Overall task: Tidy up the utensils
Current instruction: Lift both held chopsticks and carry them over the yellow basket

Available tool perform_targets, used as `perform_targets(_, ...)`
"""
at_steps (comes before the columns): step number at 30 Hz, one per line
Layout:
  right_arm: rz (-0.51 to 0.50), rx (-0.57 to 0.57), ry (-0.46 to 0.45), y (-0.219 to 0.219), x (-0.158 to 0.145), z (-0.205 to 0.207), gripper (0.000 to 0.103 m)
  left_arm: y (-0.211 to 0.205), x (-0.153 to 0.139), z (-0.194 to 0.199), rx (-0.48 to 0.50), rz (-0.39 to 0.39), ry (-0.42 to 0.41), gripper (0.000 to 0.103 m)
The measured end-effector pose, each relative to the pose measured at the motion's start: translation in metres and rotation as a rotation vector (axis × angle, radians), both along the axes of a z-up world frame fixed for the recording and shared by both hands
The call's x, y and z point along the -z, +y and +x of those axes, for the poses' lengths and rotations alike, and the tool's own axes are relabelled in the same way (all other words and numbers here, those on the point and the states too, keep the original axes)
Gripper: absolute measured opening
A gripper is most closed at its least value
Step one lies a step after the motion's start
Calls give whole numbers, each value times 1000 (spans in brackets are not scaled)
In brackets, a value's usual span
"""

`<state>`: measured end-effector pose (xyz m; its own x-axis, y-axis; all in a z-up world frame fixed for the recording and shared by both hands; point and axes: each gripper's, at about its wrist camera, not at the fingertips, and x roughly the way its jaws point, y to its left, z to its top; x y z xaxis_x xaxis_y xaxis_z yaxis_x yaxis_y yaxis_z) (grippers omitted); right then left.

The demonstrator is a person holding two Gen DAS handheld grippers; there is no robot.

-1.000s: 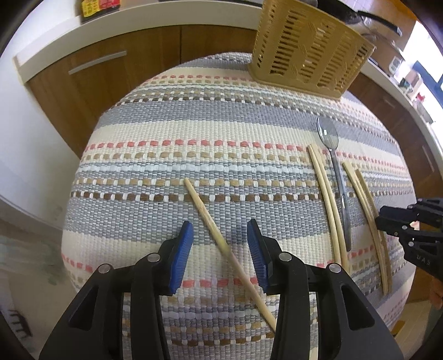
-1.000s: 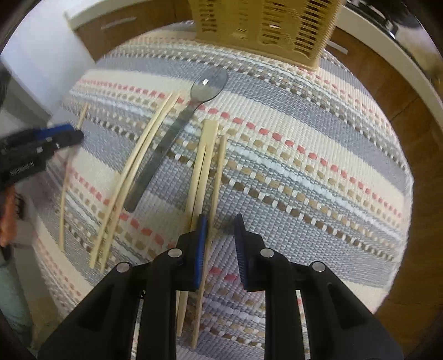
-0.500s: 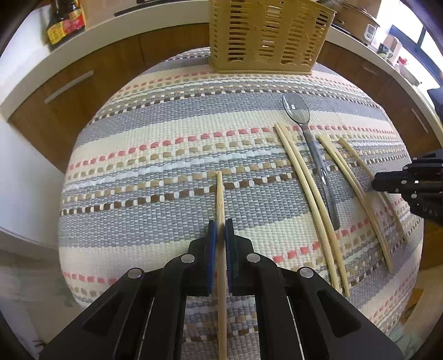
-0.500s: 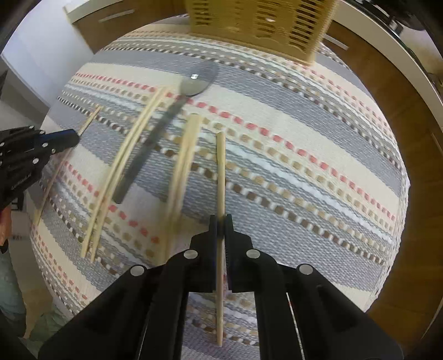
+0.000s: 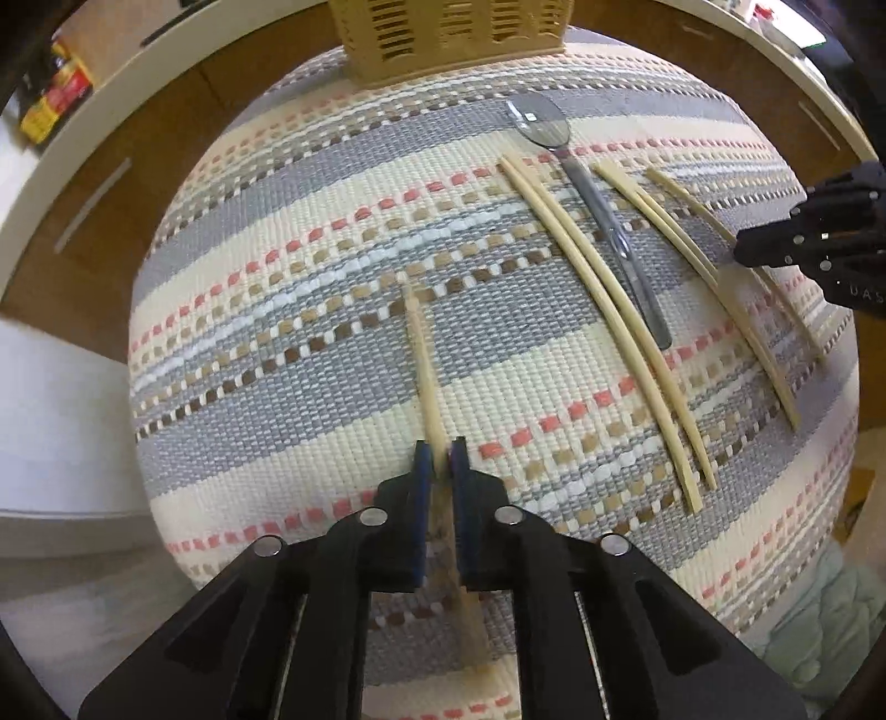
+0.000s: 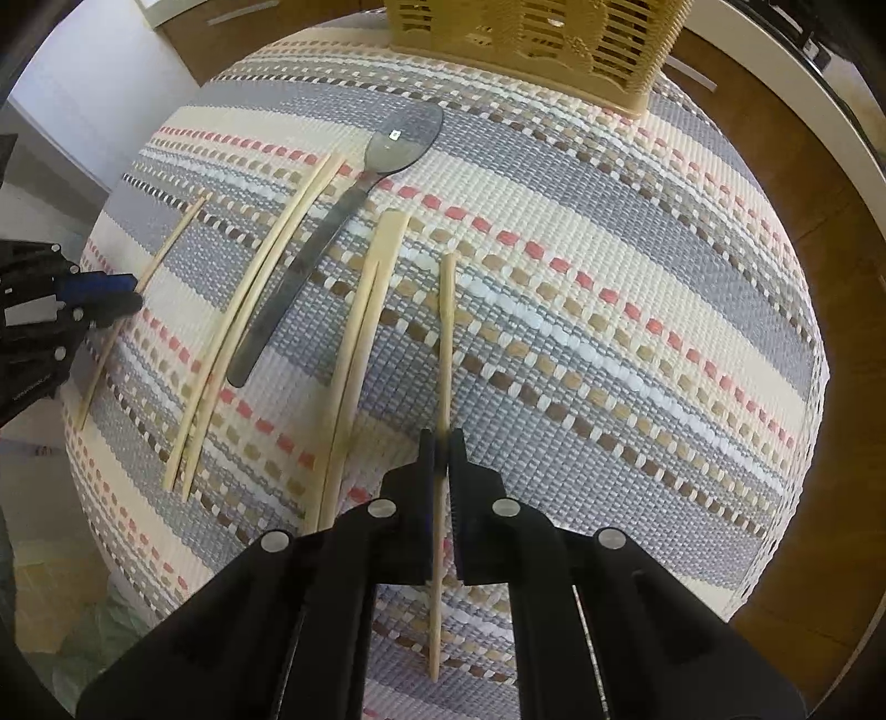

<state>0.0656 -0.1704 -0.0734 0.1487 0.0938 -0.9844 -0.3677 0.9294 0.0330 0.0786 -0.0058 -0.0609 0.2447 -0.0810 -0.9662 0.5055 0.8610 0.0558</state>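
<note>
Fingers point(image 5: 423, 487) now clamp both chopsticks point(image 5: 423, 365)

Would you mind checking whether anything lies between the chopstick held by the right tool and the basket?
Nothing visible does: ahead of the chopstick only bare mat runs to the basket; the spoon lies off to the left.

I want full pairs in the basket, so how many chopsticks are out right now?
6. One in the left hand-held gripper, one in the right hand-held gripper, a pair left of the spoon, another pair right of it. None seems hidden.
</note>
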Motion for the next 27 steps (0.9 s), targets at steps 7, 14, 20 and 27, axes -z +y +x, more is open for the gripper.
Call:
perform_targets(7,104,20,-91,-9,-27,-13,3,1,-30,-5,-59,-180,-136,4)
perform_targets(14,235,34,-249,-32,-79,-11,3,9,-96,-4,-108,-429,-352,4)
perform_targets(20,337,69,-438,-47,-132,2,3,-1,-149,12,-117,-572,-537,4)
perform_targets(27,453,84,-631,-58,-187,30,3,-18,-197,31,-122,-667,-732,4)
